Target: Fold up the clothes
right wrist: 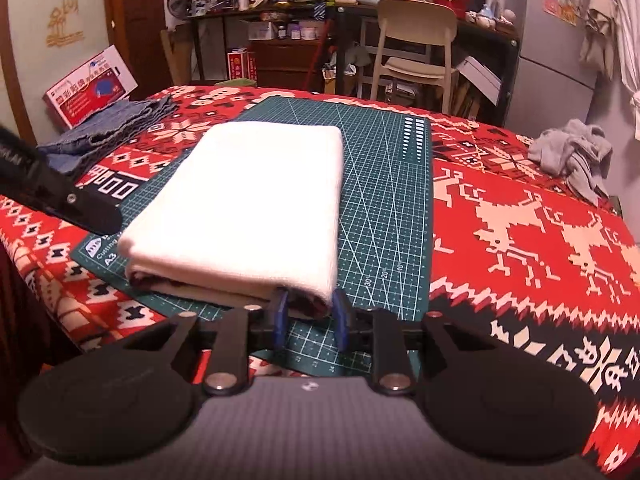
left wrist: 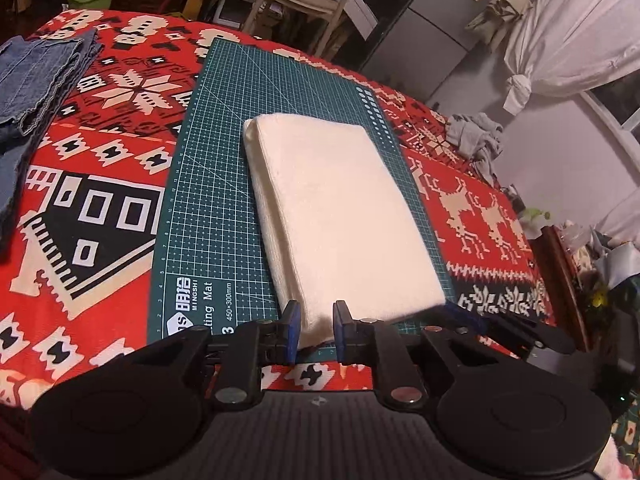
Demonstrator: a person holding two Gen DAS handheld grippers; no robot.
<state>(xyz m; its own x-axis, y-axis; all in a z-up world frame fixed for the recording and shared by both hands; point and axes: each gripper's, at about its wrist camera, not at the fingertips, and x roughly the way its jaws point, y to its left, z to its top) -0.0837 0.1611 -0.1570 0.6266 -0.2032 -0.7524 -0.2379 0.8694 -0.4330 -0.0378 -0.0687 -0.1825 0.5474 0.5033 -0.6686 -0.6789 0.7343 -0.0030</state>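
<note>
Cream-white folded towel (left wrist: 340, 216) sits on the green cutting mat (left wrist: 208, 184), which lies on a red patterned tablecloth (left wrist: 80, 208). Both grippers are at its near edge: the left gripper (left wrist: 316, 320) has its blue pads nearly together with the near left corner between them, and the right gripper (right wrist: 310, 308) is pinched on the near right corner. Folded denim (left wrist: 36, 76) lies off to the left, and a crumpled grey garment (right wrist: 576, 152) far right.
</note>
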